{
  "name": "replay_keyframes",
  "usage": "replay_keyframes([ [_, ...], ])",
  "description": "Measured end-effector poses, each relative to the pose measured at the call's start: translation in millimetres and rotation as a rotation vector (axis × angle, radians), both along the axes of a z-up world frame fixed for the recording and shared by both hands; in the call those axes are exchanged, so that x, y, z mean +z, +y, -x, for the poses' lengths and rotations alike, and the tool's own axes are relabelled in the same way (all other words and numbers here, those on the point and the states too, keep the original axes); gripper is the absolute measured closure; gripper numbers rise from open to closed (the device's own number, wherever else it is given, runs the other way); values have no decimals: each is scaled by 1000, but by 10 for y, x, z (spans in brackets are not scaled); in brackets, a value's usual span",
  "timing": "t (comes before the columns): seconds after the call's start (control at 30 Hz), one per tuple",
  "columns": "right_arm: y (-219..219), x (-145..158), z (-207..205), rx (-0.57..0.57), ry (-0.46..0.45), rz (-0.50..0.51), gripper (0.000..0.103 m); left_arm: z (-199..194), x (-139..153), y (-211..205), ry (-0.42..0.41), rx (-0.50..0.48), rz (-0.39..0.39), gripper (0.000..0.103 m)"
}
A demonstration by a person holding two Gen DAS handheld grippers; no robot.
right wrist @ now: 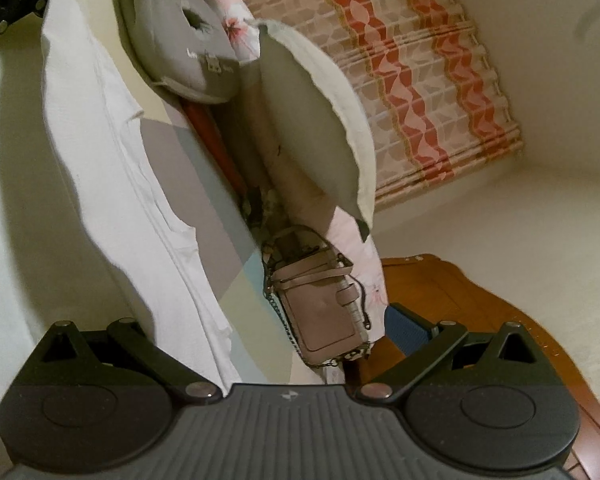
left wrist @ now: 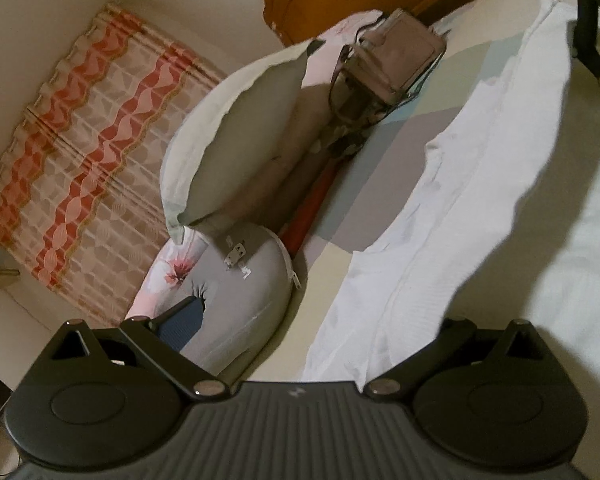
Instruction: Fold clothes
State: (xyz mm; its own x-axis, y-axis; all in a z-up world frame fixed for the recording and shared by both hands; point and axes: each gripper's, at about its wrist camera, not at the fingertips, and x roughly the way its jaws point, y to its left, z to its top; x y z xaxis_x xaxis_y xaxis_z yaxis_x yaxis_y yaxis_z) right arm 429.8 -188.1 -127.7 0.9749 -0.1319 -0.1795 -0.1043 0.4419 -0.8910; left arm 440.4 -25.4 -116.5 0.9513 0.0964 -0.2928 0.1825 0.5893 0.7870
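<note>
Both grippers' jaws stand wide, each with one blue pad visible, gripping nothing. White ribbed cotton garment (left wrist: 460, 184) lies stretched along the bed, beside the round grey cushion (left wrist: 244, 280).

Both views are lit by warm, fairly dim indoor light with a yellowish cast, and the white ribbed cotton garment (left wrist: 452, 184) is the brightest area, nearly washed out at the right edge. It throws soft dark shadows onto the bed. Fisheye distortion bends the orange-and-cream patterned curtain (right wrist: 416, 92); edges blur slightly and corners darken.
</note>
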Motion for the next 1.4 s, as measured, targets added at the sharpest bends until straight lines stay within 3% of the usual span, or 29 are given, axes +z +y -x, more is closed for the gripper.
replay_keyframes([
  [0.17,-40,-108,-318,4,4,6,0,-270,-86,35,21,-16,-17,1],
  [0.3,-88,-120,-552,4,57,-24,0,-474,-175,77,68,-35,-18,1],
  [0.4,-196,-65,-585,10,137,-104,0,-643,-279,89,153,-48,-3,1],
  [0.53,-339,8,-628,18,243,-210,0,-725,-206,238,253,-21,127,1],
  [0.8,-626,152,-720,32,454,-423,0,-514,31,572,352,-46,296,2],
  [0.97,-830,140,-983,-17,499,-600,0,-1013,120,629,421,-34,436,2],
  [1.13,-1033,128,-1247,-67,542,-777,0,-1454,5,626,482,28,507,2],
  [1.2,-1115,123,-1352,-87,559,-848,0,-1513,10,644,490,45,539,3],
  [1.3,-1235,117,-1502,-116,582,-952,0,-1458,152,743,489,-12,625,3],
  [1.4,-1271,150,-1369,-82,558,-984,0,-1403,342,935,481,-20,719,3],
])
